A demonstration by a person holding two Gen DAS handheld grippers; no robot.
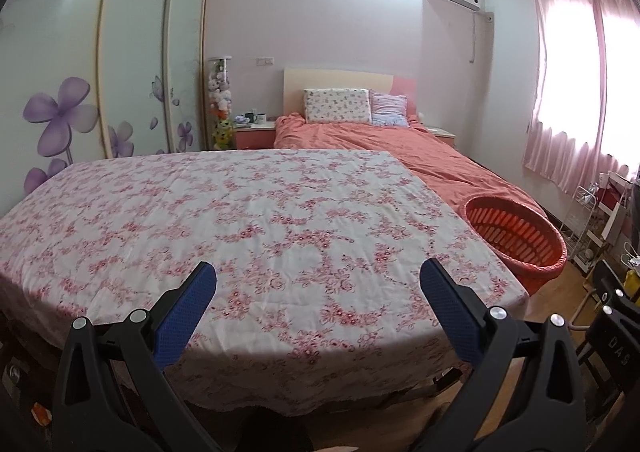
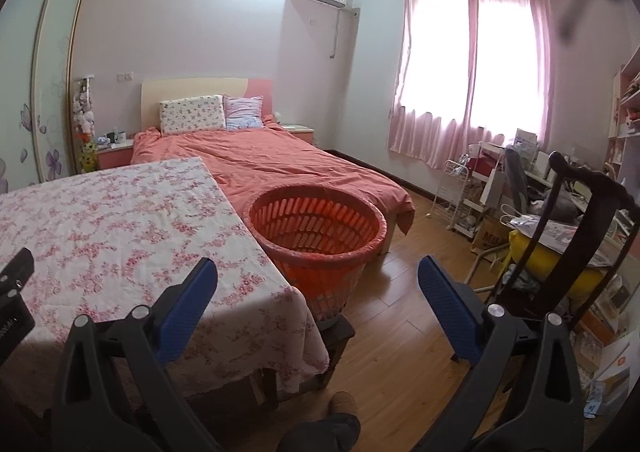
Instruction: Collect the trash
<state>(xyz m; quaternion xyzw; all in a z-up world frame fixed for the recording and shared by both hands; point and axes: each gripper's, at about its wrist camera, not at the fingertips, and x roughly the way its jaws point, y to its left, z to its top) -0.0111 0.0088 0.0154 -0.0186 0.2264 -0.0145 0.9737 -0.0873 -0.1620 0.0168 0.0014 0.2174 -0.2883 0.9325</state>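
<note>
Basket point(image 2: 316, 240), orange-red plastic, round and slotted all round its wall, with a thin clear liner folded over the rim: that is what I have for collecting trash. It stands on a dark stool just off the table's right corner, at about twelve o'clock in my right wrist view and about three o'clock in my left point(image 1: 516, 236). I see nothing lying inside it.

My left gripper point(image 1: 318, 308) hangs over the near edge of the table point(image 1: 240, 212), its black arms spread as wide as they go, the ribbed blue pads point(image 1: 188, 312) holding nothing. My right gripper point(image 2: 318, 308) is spread just as wide and also grips nothing, one finger over the table corner, the other over the plank wood floor point(image 2: 400, 312).

A crinkled white cloth with a pink floral print covers the table. Beyond it, at twelve o'clock, lies a bed point(image 1: 400, 148) under a rumpled coral cover.

Only my left view shows the whole tabletop and the wardrobe point(image 1: 80, 92) with frosted doors and purple flowers. Only my right view shows the dark wooden chair point(image 2: 576, 220) at three o'clock and the cluttered shelves behind it.
</note>
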